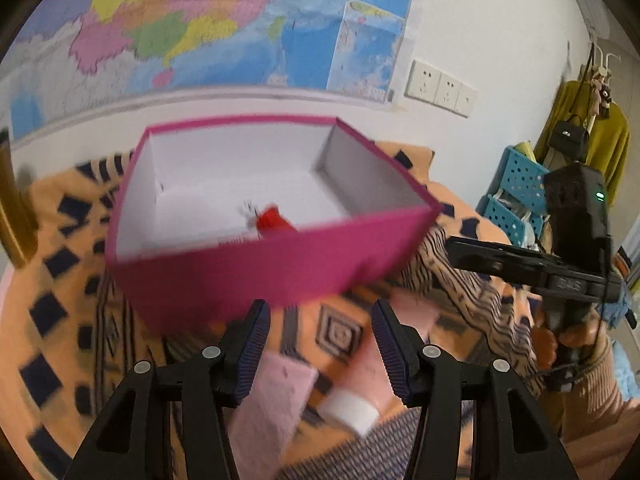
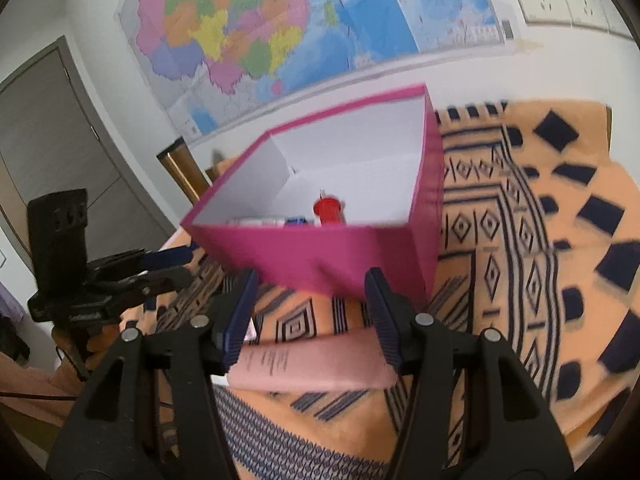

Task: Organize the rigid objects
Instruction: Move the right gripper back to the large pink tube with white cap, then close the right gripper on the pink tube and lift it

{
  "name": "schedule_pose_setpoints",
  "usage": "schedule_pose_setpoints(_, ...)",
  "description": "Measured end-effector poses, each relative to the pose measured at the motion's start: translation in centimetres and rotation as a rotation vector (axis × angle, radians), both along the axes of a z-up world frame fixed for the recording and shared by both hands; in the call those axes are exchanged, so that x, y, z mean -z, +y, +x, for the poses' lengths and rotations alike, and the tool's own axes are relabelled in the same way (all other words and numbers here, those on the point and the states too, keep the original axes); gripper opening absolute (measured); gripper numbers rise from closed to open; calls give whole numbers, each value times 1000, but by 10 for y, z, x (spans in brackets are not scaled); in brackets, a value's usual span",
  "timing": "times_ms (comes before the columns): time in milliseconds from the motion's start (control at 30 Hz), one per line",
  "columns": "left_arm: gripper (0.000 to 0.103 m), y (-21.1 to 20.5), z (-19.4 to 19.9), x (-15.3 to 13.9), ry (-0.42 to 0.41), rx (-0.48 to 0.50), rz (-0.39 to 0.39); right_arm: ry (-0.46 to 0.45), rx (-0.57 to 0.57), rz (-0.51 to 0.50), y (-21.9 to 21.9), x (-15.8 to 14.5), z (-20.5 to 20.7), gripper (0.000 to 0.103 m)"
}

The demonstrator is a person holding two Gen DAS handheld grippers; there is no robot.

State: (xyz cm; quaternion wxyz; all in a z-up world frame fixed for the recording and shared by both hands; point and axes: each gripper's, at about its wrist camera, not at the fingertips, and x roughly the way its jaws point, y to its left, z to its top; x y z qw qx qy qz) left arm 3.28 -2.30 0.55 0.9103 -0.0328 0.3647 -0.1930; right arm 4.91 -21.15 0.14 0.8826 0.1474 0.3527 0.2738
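Gaping left claw (image 1: 320, 322) and right claw (image 2: 310, 292), both empty, near pink box (image 1: 256, 268).

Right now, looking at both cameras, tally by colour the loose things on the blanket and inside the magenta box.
Pink: 2, the pink tube with a white cap and the pink carton, both on the blanket.
Red: 1, the red item in the magenta box.
Blue: 1, the small blue item in the box, barely visible.
Total: 4
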Motion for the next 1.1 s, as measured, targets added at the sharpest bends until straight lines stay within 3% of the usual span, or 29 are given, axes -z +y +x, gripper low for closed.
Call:
schedule_pose_setpoints(100, 54, -1, -8, 16, 63, 19, -34, 59, 8, -27, 3, 21, -1, 58)
schedule_pose_setpoints(333, 54, -4, -16, 39, 144, 36, -27, 156, 48, -57, -3, 54, -4, 58)
schedule_pose_setpoints(667, 52, -10, -23, 53, 215, 76, -66, 198, 74, -45, -9, 68, -1, 58)
schedule_pose_setpoints(1100, 46, -14, -21, 54, 231, 76, -67, 203, 47, -43, 1, 69, -3, 59)
